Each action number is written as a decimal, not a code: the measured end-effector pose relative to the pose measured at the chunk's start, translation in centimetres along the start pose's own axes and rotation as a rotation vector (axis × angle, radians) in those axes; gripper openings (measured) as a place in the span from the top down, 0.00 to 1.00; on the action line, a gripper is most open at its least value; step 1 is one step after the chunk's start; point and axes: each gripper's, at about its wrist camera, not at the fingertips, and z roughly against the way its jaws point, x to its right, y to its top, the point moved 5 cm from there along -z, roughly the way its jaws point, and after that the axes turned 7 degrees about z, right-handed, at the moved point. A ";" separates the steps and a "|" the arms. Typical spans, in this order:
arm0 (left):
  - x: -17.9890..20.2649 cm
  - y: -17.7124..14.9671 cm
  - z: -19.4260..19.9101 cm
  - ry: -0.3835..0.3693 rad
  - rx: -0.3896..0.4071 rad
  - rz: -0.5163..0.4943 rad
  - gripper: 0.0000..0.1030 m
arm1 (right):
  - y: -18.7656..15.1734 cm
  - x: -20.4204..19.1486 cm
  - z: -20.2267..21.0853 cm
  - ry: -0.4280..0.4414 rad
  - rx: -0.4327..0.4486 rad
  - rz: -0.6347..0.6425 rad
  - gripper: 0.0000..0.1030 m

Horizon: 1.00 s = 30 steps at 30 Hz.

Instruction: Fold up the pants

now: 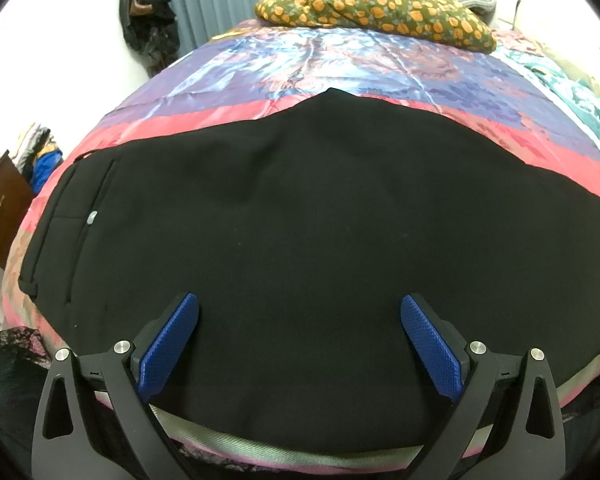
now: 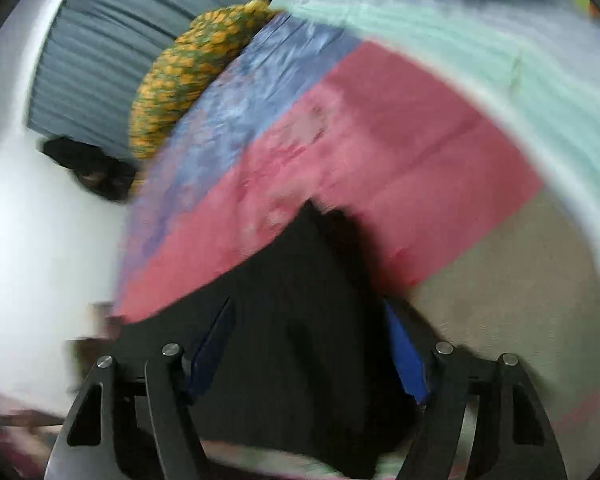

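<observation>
- Left tool point(image 1: 299, 304) nearest the lens: blue pads point(image 1: 168, 346) spread wide, released, nothing gripped; it hangs over the near part of the pants point(image 1: 300, 208).
- No writing or brand readable in either view.
- Pants: black, spread flat across the bed point(image 1: 228, 118), near edge at the bed's rim; small pale tag point(image 1: 92, 217) by the pocket seam at left.
- Right tool point(image 2: 308, 344): view blurred; pants point(image 2: 300, 320) cloth lies between the part-spread pads, pad contact cannot be told.
- Left view alone shows the whole garment and pillow point(image 1: 374, 10) sharply; right view alone shows the pants' end point(image 2: 320, 210) on pink cover.
</observation>
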 end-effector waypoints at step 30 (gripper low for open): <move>-4.8 0.7 1.1 -0.078 -0.024 0.203 0.02 | -14.8 -35.1 -24.8 0.599 -0.052 -0.141 0.87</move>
